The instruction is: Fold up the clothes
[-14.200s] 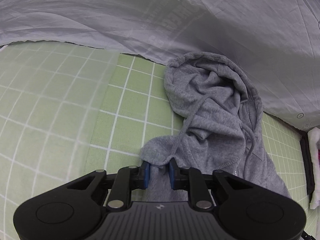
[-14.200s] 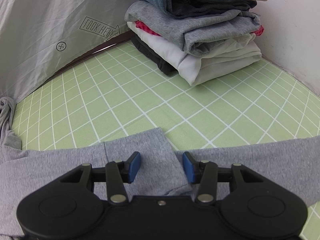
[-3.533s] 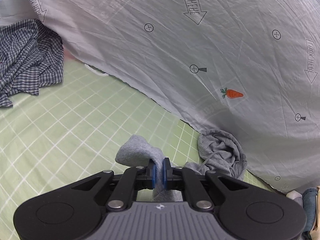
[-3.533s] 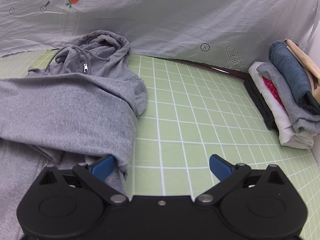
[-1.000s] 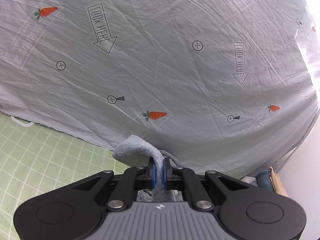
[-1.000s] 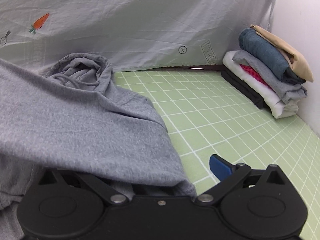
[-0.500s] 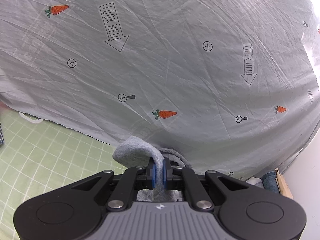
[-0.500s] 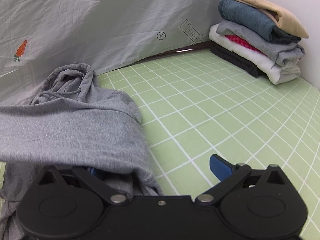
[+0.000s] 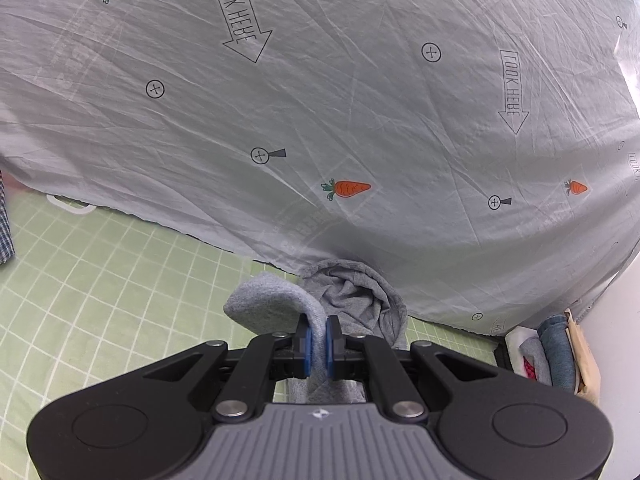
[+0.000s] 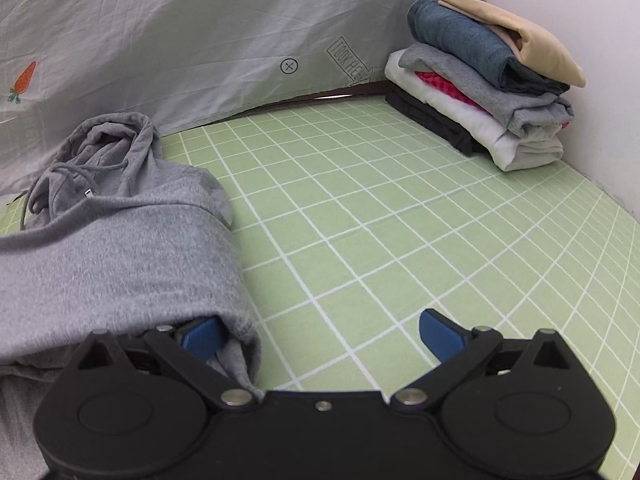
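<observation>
The left gripper [image 9: 317, 345] has a matte black body with two round recessed discs at its outer corners, a ribbed grey centre panel bearing a small white emblem, and silver pivot screws on angular black linkage arms that end in blue pads. The right gripper [image 10: 320, 334] is the same black shape, with a plain black centre carrying one small screw between its silver pivots; its blue pads [image 10: 440, 334] are wedge-shaped.

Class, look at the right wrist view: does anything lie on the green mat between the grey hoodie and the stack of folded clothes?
Nothing visible does. The mat lies bare between the hoodie and the stack in the far corner.
</observation>
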`<state>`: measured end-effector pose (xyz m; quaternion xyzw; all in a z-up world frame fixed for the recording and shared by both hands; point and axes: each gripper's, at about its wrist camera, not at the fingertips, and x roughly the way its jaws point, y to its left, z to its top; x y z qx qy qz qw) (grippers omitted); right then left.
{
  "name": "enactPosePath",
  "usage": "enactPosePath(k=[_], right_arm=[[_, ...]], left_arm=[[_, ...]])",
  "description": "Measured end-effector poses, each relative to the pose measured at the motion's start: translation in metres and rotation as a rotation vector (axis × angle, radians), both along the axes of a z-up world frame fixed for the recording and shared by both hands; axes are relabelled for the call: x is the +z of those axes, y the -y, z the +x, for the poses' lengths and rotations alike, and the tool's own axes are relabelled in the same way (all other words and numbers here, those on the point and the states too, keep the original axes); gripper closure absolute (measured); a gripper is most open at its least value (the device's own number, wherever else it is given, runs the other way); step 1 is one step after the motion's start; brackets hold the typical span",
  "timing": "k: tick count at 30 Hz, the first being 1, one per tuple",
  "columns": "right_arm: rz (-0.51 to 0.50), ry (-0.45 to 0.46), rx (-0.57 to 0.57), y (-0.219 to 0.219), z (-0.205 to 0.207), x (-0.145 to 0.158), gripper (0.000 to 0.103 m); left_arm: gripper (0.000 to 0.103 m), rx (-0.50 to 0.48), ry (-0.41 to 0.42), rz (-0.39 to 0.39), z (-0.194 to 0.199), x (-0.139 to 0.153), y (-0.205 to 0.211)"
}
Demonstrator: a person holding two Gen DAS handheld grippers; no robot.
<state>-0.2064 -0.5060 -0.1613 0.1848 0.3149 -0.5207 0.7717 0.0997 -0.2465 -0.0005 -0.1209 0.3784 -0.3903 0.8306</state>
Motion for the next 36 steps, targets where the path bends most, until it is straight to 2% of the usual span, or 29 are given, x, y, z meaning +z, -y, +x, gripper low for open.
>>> enactPosePath(k=[6, 11, 16, 18, 22, 25, 29, 34, 36], right_arm=[[-0.059, 0.015, 0.119, -0.033, 0.018, 0.011, 0.0], [-0.059, -0.016, 0.208, -0.047, 0.039, 0.002, 0.0], [-0.14, -0.113, 0.189, -0.033, 0.061, -0.007, 0.0], [-0.172, -0.117, 0.151, -0.021, 0.063, -0.003, 0.0], [-0.218, -0.16, 0.051, 0.002, 0.057, 0.004, 0.0], [-0.207, -0.22, 0.024, 0.018, 0.048, -0.001, 0.0], [-0.158, -0.185, 0.017, 0.027, 0.034, 0.001, 0.0], [-0.142, -0.028, 0.014, 0.011, 0.025, 0.028, 0.0], [-0.135, 0.017, 0.056, 0.002, 0.03, 0.032, 0.0]], left_arm=[[0.096, 0.012, -0.004, -0.023, 0.001, 0.003, -0.006], [0.096, 0.01, 0.01, -0.055, 0.001, 0.014, -0.009], [0.096, 0.002, 0.028, -0.091, 0.002, 0.026, -0.009], [0.096, -0.002, 0.034, -0.107, 0.003, 0.031, -0.007], [0.096, -0.021, 0.046, -0.141, 0.003, 0.04, 0.0], [0.096, -0.059, 0.052, -0.148, -0.002, 0.042, 0.011], [0.096, -0.091, 0.063, -0.131, -0.012, 0.039, 0.022], [0.096, -0.102, 0.064, -0.13, -0.014, 0.039, 0.024], [0.096, -0.101, 0.066, -0.138, -0.013, 0.041, 0.024]])
